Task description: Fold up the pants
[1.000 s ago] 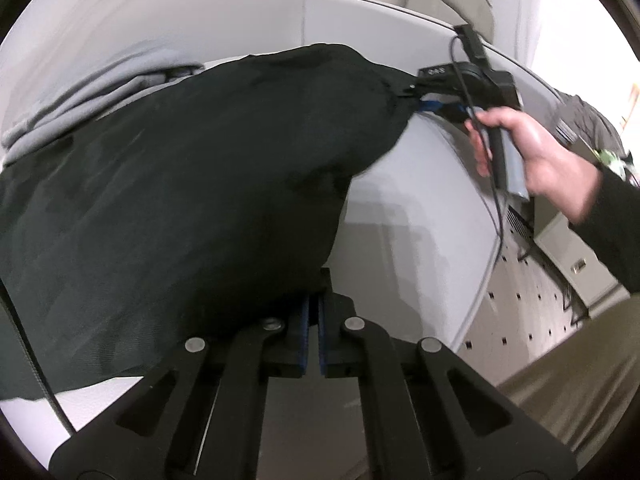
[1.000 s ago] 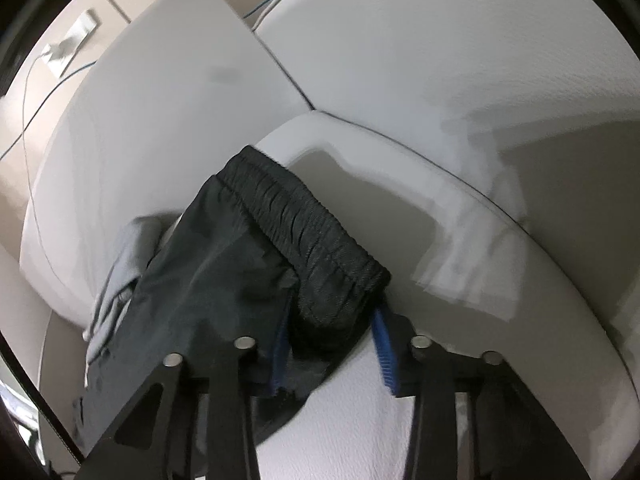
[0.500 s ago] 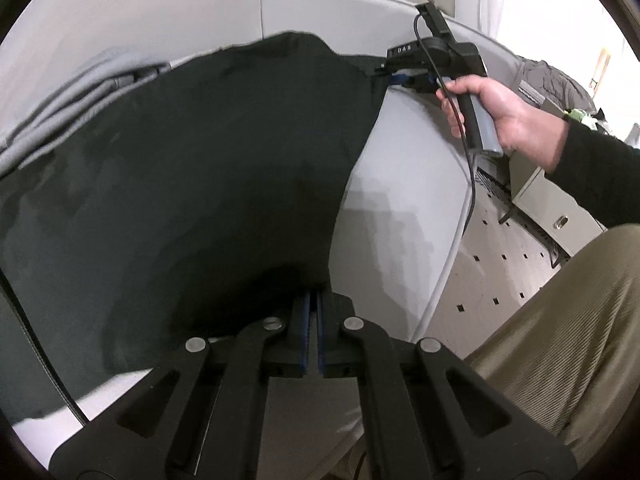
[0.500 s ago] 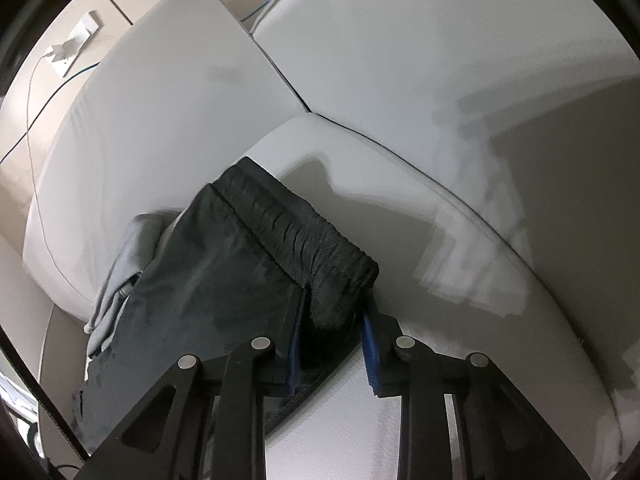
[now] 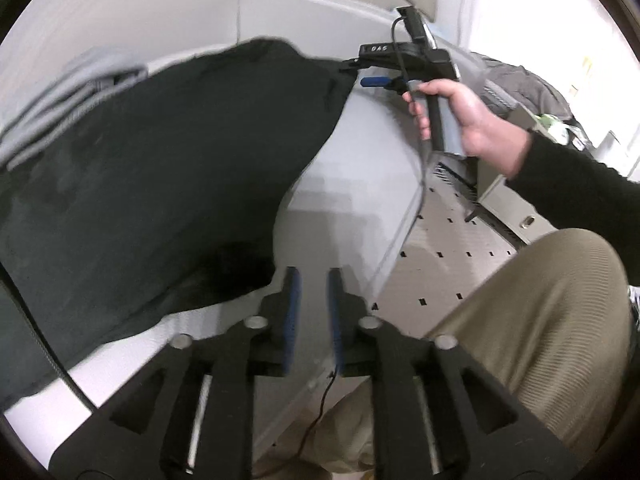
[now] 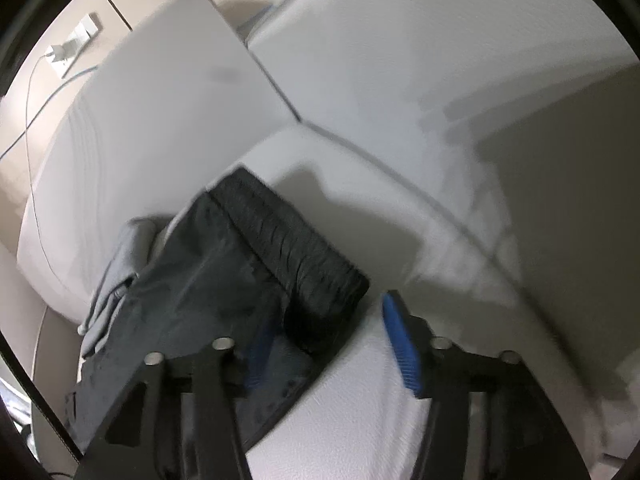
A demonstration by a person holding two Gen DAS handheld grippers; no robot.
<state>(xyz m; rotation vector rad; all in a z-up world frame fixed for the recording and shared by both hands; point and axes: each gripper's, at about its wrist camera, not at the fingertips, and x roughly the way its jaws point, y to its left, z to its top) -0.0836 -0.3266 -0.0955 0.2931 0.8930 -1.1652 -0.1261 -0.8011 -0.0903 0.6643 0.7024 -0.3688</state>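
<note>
Left wrist view, scanning from 9 o'clock across: a grey garment (image 5: 76,88) lies bunched at about 10 o'clock against the white cushion (image 5: 360,184). The black pants (image 5: 160,168) spread over the left half of the frame, flat on that cushion, their near edge just to the 9 o'clock side of the left gripper (image 5: 312,312). Left gripper: blue pads parted by a narrow gap, nothing between them, the cushion surface showing through the gap. At 1 o'clock the right gripper (image 5: 370,74) sits at the far corner of the pants, held by the person's right hand (image 5: 464,116). At 4 o'clock, a knee in tan trousers (image 5: 540,320); between it and the cushion edge, the patterned floor (image 5: 448,248). Right wrist view, again from 9 o'clock: a wall socket with cable (image 6: 72,48) at 10 o'clock; the grey garment (image 6: 116,276) at 8 o'clock, touching the pants (image 6: 192,292). The ribbed waistband (image 6: 288,248) runs from centre toward 5 o'clock and ends between the fingers of the right gripper (image 6: 324,344). That gripper is spread wide; the right pad stands apart from the waistband, and whether the left pad touches the fabric cannot be told. Frame is motion-blurred.
</note>
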